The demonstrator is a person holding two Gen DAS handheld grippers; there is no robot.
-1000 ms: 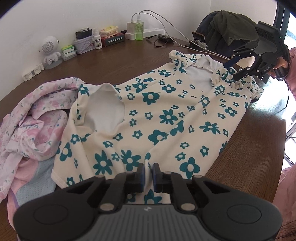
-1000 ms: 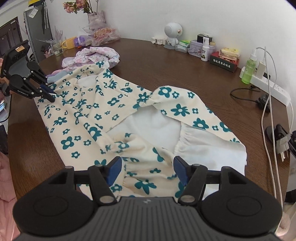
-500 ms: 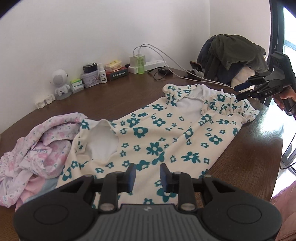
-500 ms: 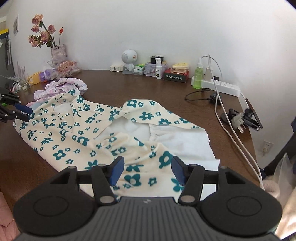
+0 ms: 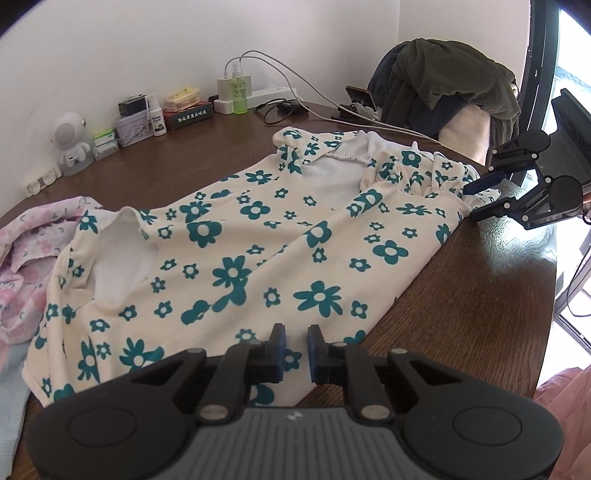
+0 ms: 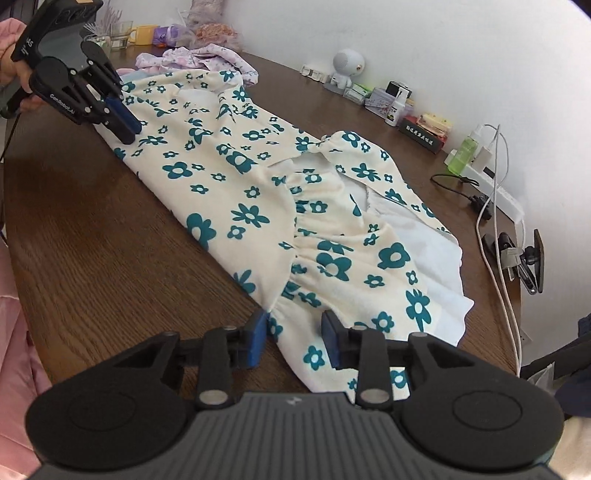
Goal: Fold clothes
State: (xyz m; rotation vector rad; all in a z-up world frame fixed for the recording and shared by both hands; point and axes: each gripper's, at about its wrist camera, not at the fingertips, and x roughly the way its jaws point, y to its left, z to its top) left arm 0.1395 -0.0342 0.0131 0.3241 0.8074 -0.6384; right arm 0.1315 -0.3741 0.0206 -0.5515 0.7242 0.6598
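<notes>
Left wrist: floral garment (image 5: pixel 258 258) under narrowly parted left tool (image 5: pixel 294 341).

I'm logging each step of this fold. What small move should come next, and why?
Probably shut both grippers on the dress. The left gripper and right gripper each straddle its near edge at opposite ends, both having just been closing, yet gaps remain and the fabric lies flat, so neither seems to grip it yet.

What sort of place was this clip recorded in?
Probably a lived-in home room: a wooden table against a white wall, with a power strip and chargers, a jacket-draped chair, and cups.
</notes>
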